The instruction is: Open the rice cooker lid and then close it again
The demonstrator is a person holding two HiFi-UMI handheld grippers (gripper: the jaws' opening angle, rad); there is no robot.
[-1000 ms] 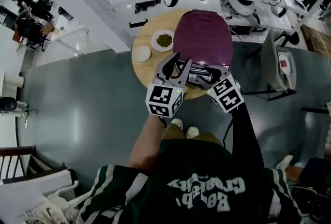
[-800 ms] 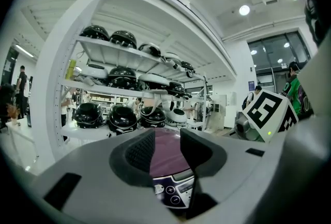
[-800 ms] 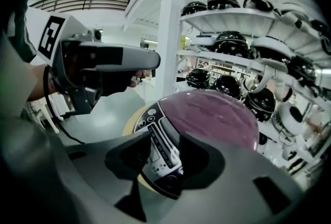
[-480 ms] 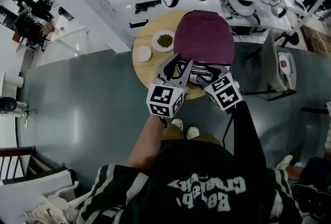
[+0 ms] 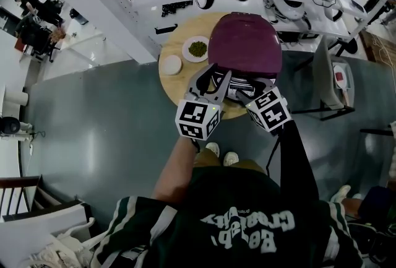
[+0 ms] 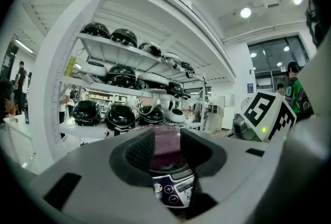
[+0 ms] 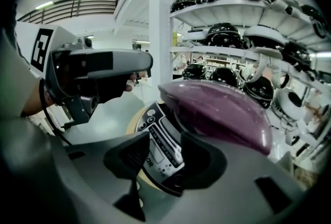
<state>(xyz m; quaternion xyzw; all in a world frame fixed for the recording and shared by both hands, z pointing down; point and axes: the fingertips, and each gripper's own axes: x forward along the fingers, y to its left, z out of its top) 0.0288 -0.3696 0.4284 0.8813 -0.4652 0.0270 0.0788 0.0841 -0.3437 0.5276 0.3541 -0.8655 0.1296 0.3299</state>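
On the control panel (image 7: 161, 151) of the rice cooker (image 7: 222, 109), two letters, "QR" or "OR", are made out at the lower edge; the rest of the print is too small to be read. A plus and a minus sign are seen on two round buttons (image 6: 168, 188). White lettering is spotted upside down on the person's dark shirt (image 5: 244, 229), but it cannot be read.

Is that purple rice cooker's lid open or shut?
Shut: the rice cooker lid lies flat down; nothing of the inside shows.
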